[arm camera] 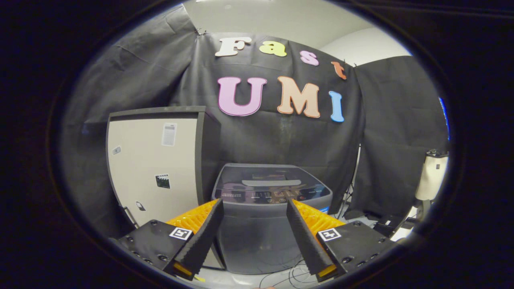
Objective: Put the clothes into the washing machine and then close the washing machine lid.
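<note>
Tongs (pixel 253 206) spread wide, holding nothing; beyond them the washing machine (pixel 271 212) lid (pixel 267 178) lies shut, clothes possibly already inside

Open tool (pixel 253 205) before lid-closed washing machine (pixel 257 237).

We see a tall pale cabinet (pixel 154 168) with a dark frame standing against the black cloth wall (pixel 281 136), a few stickers (pixel 169 134) on its face. Loose cables (pixel 289 277) lie on the floor, and a cream-coloured object (pixel 431 176) stands well apart at the far side.
</note>
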